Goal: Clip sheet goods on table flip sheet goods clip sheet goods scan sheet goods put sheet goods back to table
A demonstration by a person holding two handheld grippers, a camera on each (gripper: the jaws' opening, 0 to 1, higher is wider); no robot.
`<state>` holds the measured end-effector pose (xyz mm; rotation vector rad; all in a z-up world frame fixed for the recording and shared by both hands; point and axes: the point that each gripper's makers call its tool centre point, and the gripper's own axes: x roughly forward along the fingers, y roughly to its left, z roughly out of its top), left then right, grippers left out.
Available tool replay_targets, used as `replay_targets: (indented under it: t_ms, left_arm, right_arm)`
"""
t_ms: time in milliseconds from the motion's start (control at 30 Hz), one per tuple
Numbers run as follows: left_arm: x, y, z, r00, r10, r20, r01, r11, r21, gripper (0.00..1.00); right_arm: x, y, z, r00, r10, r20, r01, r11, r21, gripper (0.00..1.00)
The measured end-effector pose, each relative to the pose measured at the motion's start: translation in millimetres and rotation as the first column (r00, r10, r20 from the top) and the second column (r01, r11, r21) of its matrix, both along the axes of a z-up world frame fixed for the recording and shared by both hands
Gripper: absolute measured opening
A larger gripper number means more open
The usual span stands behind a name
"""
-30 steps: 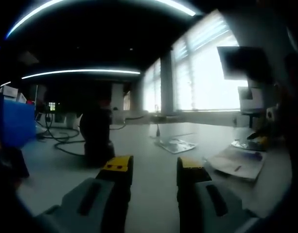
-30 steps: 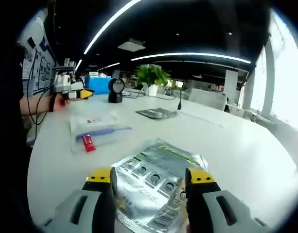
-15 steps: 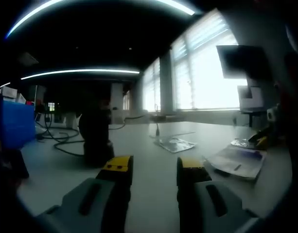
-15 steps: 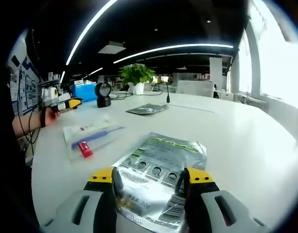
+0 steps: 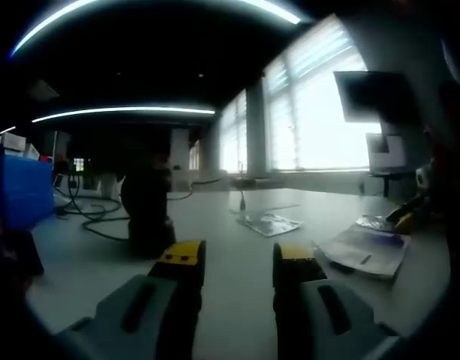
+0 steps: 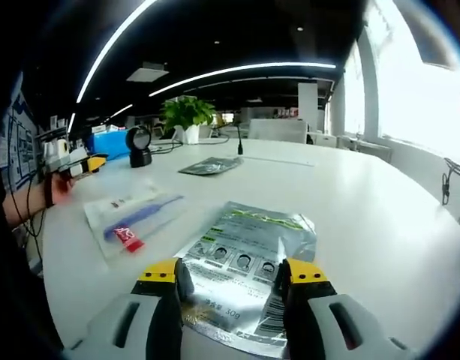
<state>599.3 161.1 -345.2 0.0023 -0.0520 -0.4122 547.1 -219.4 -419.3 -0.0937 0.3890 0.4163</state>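
The right gripper [image 6: 233,271] holds its jaws apart, straddling the near edge of the silver pouch [image 6: 245,262] flat on the white table [image 6: 380,217]; whether they touch it is unclear. A clear packet [image 6: 132,217] lies left of the pouch. The left gripper [image 5: 237,259], jaws apart, holds nothing, with a dark, backlit scanner [image 5: 147,214] beyond.

In the left gripper view, the left claw [image 5: 236,264] is seen as two thick grey jaws, each ended by a yellow block with a black face. A long dark recess is cut into the upper side of each grey jaw. In the right gripper view, the right claw [image 6: 232,275] is built the same way, with grey bodies and yellow tips. At the left edge, a dark wristband is worn on the person's hand [image 6: 55,187].
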Motion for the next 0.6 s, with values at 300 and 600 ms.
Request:
replay_targets:
  t_ms: [300, 600]
  left_arm:
    - [0.9, 0.8, -2.2, 1.0, 0.008, -0.009, -0.007, 1.0, 0.009, 0.28]
    - [1.3, 0.8, -2.3, 1.0, 0.009, -0.016, -0.009, 1.0, -0.003, 0.28]
  right_arm:
    - [-4.4, 6.7, 2.3, 1.0, -0.025, 0.003, 0.025, 1.0, 0.001, 0.48]
    - [-3.6, 5.7, 3.0, 0.999, -0.041, 0.002, 0.041, 0.999, -0.007, 0.48]
